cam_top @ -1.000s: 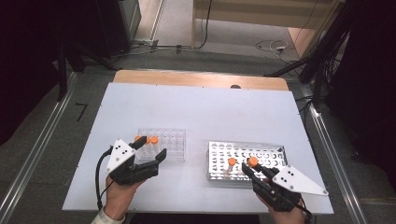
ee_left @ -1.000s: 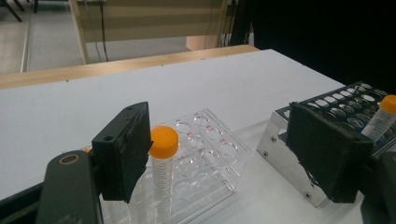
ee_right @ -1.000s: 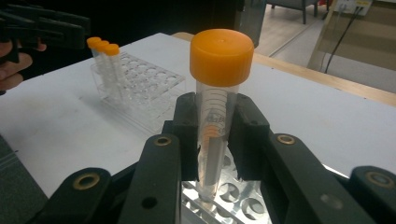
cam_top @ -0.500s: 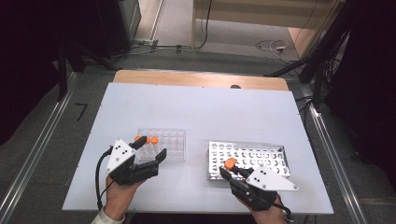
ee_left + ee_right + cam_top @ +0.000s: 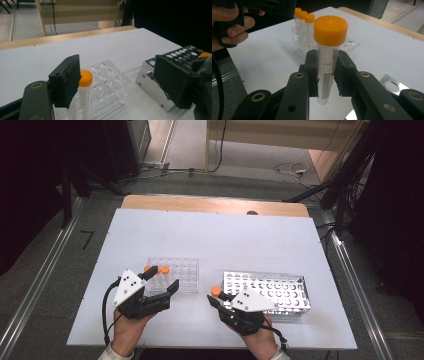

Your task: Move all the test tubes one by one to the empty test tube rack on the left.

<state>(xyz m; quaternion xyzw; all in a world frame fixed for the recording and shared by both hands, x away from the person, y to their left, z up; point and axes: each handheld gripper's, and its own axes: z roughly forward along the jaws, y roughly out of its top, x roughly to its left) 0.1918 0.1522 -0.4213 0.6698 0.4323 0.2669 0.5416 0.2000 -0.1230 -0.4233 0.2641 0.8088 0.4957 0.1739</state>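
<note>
High view: right gripper (image 5: 216,296) near the table's (image 5: 240,235) near edge, jaws closed on an orange-capped tube (image 5: 216,291), held upright just off the near left corner of the metal rack (image 5: 280,287). Right hand (image 5: 255,332) low at the near edge, wrist coming in from below, gripper angled toward the table's left side. Left gripper (image 5: 165,282) parked at the near right corner of the clear rack (image 5: 182,272), jaws wide, nothing between them; two orange caps (image 5: 156,269) standing in that rack's near left corner. Left hand (image 5: 127,332) also low, forearm straight in from the near edge.

Left gripper view: jaws spread far apart, one beside a capped tube (image 5: 85,96) seated in the clear rack (image 5: 110,85), not clamping it. Metal rack (image 5: 155,82) off toward the table's right edge, mostly open holes.

Right gripper view: held tube (image 5: 329,55) pinched on its clear body just under the cap (image 5: 330,30), upright, lower end hanging free below the jaws. Empty by the look of it, so probably very light; smooth plastic wall, likely slippery and prone to swivel in a side pinch. Best hold judged high on the body, right under the cap, firm but not crushing. Three more capped tubes (image 5: 303,22) in the clear rack behind, other hand (image 5: 233,27) gripping its handle at upper left
</note>
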